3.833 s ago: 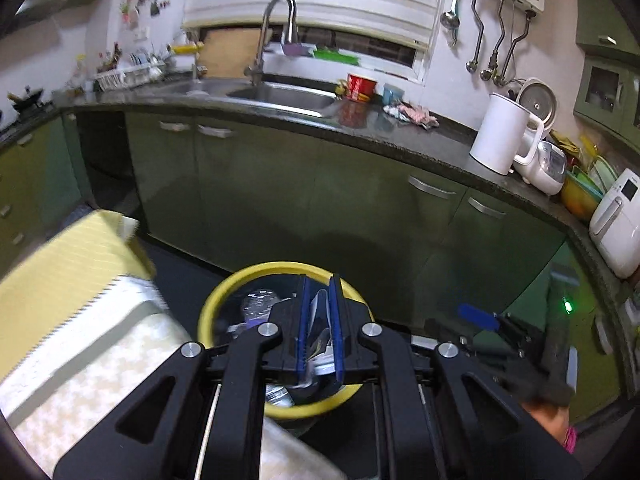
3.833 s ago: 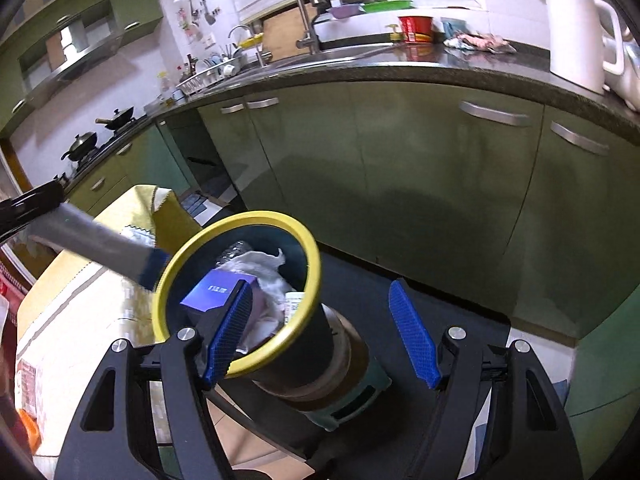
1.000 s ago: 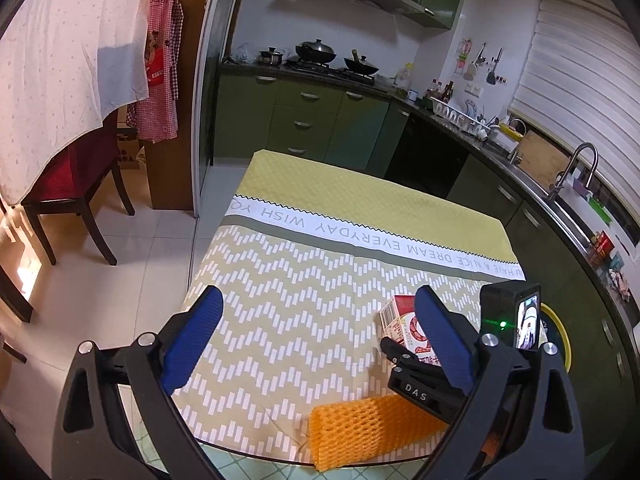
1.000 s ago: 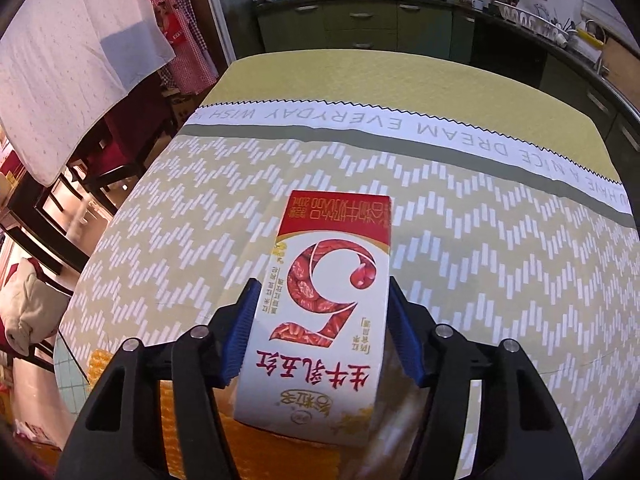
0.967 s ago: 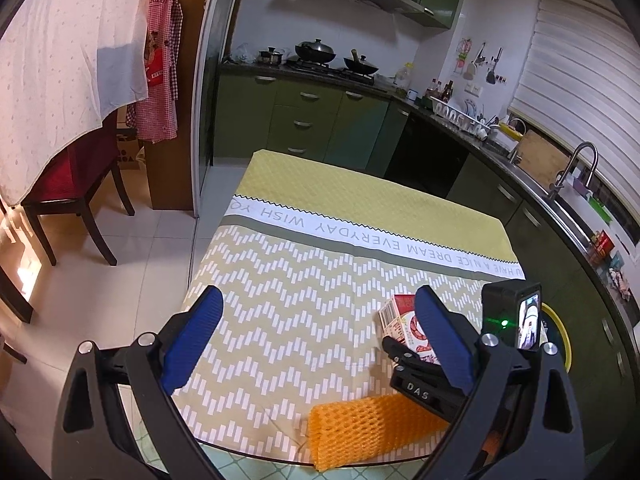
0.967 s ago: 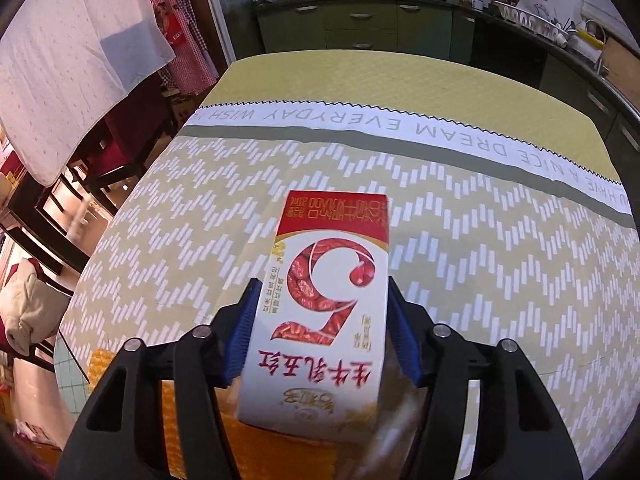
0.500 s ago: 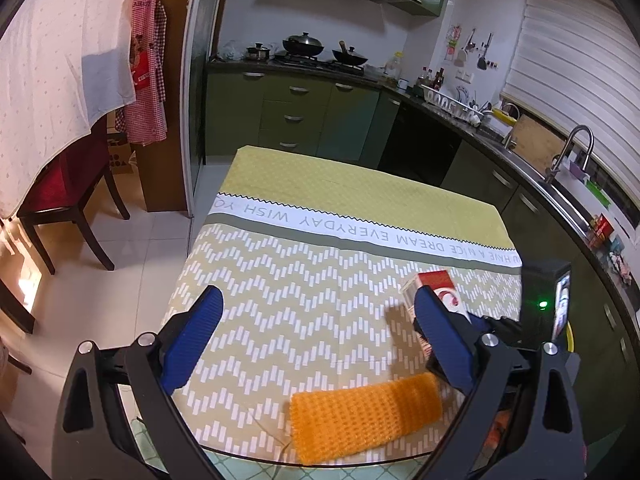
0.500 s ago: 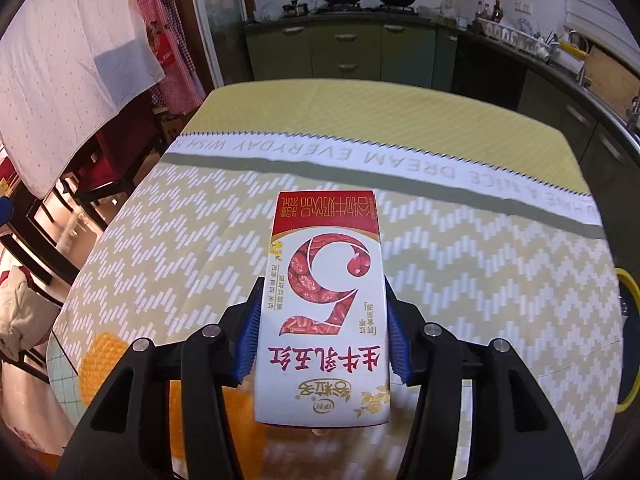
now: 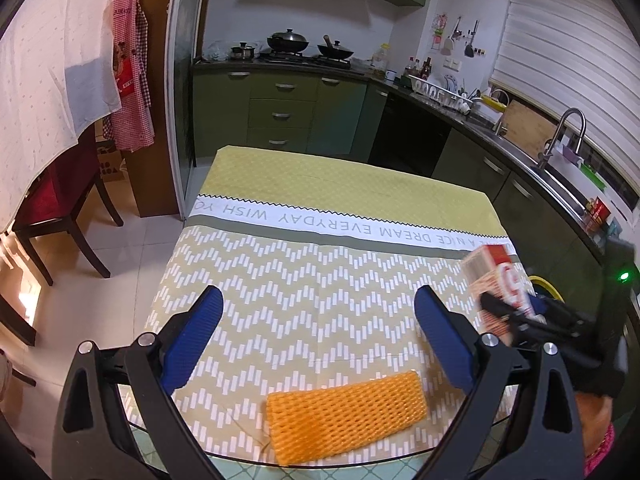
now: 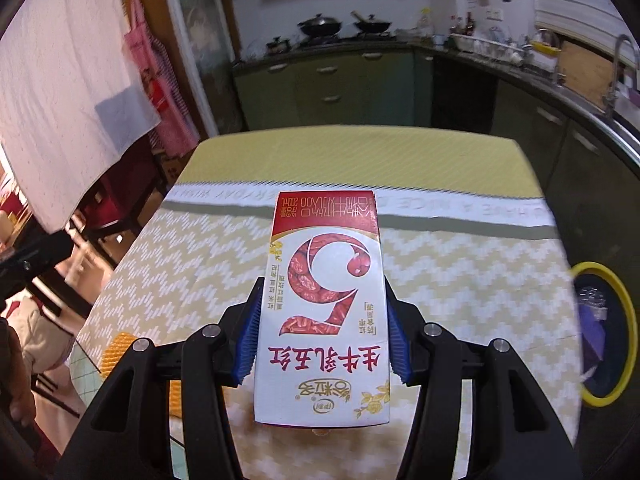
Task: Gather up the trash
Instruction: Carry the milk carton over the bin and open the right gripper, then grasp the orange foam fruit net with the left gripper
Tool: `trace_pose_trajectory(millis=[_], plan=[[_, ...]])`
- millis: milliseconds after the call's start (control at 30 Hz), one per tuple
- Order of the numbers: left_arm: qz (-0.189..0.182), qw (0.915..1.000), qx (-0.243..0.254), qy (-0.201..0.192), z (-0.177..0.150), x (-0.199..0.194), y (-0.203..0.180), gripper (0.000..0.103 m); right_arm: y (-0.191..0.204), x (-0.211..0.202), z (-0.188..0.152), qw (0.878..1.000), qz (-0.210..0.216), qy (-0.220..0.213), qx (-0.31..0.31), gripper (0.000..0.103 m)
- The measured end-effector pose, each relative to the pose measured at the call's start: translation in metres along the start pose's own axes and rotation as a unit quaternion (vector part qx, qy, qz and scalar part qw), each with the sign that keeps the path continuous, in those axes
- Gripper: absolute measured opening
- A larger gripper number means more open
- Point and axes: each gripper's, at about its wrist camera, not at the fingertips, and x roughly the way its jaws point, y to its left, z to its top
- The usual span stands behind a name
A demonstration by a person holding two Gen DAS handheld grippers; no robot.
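The red-and-white milk carton [image 10: 326,304] is clamped between the blue pads [image 10: 250,340] of the right gripper [image 10: 322,338], which are closed against its two long sides. It lies lengthwise along the fingers, printed face up, its red end pointing away from the claw and its lettering upside down to the wrist camera. In the left wrist view the same carton [image 9: 494,280] is raised clear of the table, off to the right of the left claw, with the right gripper [image 9: 532,316] gripping it.

To the right of the right claw and lower down stands a yellow-rimmed trash bin [image 10: 622,316], with dark contents and a purple scrap inside. A sliver of its yellow rim [image 9: 546,284] shows behind the carton in the left view.

The left gripper [image 9: 320,340] is spread wide and holds nothing. Just ahead of it and slightly toward its right finger, an orange foam net sleeve [image 9: 346,416] lies flat near the table's near edge. In the right view this sleeve [image 10: 118,350] shows below and left of the claw.

Under both claws is the table with a yellow chevron tablecloth [image 9: 304,264]. Beyond it are green kitchen cabinets [image 9: 280,114]; pots [image 9: 288,42] sit on the stove.
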Motion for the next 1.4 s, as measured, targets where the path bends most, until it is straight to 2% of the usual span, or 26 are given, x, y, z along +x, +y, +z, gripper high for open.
trace_pose_trajectory(millis=[200, 333, 533, 667, 767, 833, 867, 933, 1067, 1300, 1400], plan=[[-0.003, 0.9999, 0.01, 0.005, 0.0, 0.004, -0.011, 0.092, -0.074, -0.036, -0.002, 0.997, -0.048, -0.022, 0.049, 0.053], [-0.008, 0.9998, 0.019, 0.007, -0.001, 0.006, -0.021, 0.092, -0.146, -0.058, -0.011, 0.989, -0.098, -0.03, 0.105, 0.053], [-0.01, 0.9995, 0.028, 0.012, -0.003, 0.011, -0.035, 0.092, -0.268, -0.081, -0.031, 0.963, -0.18, -0.023, 0.201, 0.053], [-0.012, 0.9993, 0.031, 0.017, -0.004, 0.016, -0.04, 0.092, -0.325, -0.077, -0.046, 0.946, -0.211, -0.001, 0.245, 0.053], [-0.015, 0.999, 0.036, 0.022, -0.004, 0.02, -0.045, 0.092, -0.349, -0.069, -0.055, 0.941, -0.222, 0.013, 0.255, 0.054], [-0.016, 0.9987, 0.041, 0.024, -0.004, 0.022, -0.049, 0.092, -0.36, -0.061, -0.062, 0.938, -0.228, 0.02, 0.259, 0.055], [-0.018, 0.9986, 0.043, 0.025, -0.004, 0.022, -0.05, 0.092, -0.363, -0.055, -0.064, 0.937, -0.233, 0.023, 0.259, 0.064], [-0.021, 0.9983, 0.048, 0.027, -0.005, 0.024, -0.053, 0.092, -0.37, -0.053, -0.067, 0.932, -0.254, 0.024, 0.258, 0.071], [-0.028, 0.9974, 0.054, 0.037, -0.008, 0.028, -0.057, 0.092, -0.366, -0.056, -0.072, 0.931, -0.247, 0.013, 0.268, 0.071], [-0.038, 0.9969, 0.048, 0.049, -0.013, 0.031, -0.046, 0.092, -0.32, -0.068, -0.058, 0.948, -0.219, -0.01, 0.23, 0.072], [-0.057, 0.9931, 0.091, 0.048, -0.021, 0.025, -0.05, 0.092, -0.301, -0.067, -0.047, 0.956, -0.202, -0.016, 0.214, 0.072]])
